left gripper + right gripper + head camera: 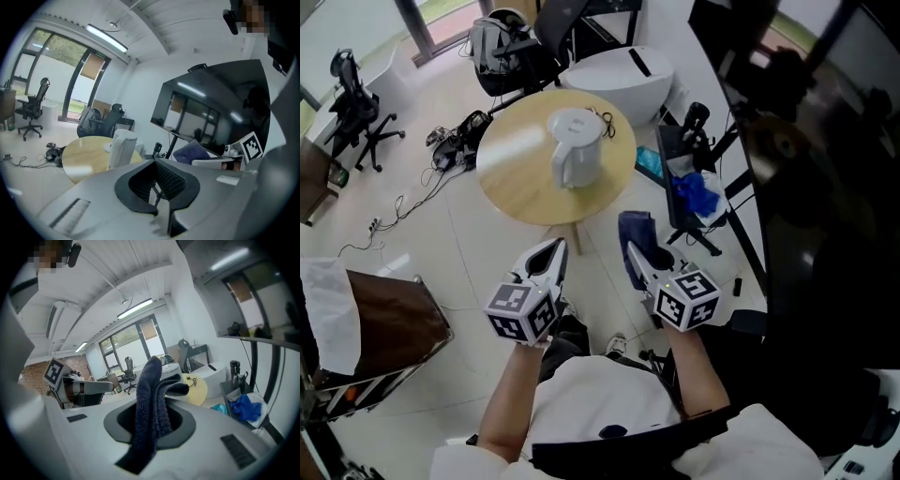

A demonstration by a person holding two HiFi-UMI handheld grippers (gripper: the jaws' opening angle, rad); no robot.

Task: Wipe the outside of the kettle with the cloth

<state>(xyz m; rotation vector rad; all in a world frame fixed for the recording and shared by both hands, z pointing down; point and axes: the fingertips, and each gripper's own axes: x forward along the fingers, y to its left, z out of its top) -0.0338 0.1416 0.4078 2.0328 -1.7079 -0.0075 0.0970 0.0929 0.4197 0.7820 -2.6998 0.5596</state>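
Left tongs (554,249) closed, empty | right tongs (635,265) gripping cloth (636,231) | side by side

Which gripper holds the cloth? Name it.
The right gripper: the dark blue cloth is pinched between its jaws and sticks up from them. The left gripper is shut with nothing between its jaws.

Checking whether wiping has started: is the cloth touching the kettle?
No, the cloth is clamped in the right gripper, in the air well short of the round table where the kettle stands.
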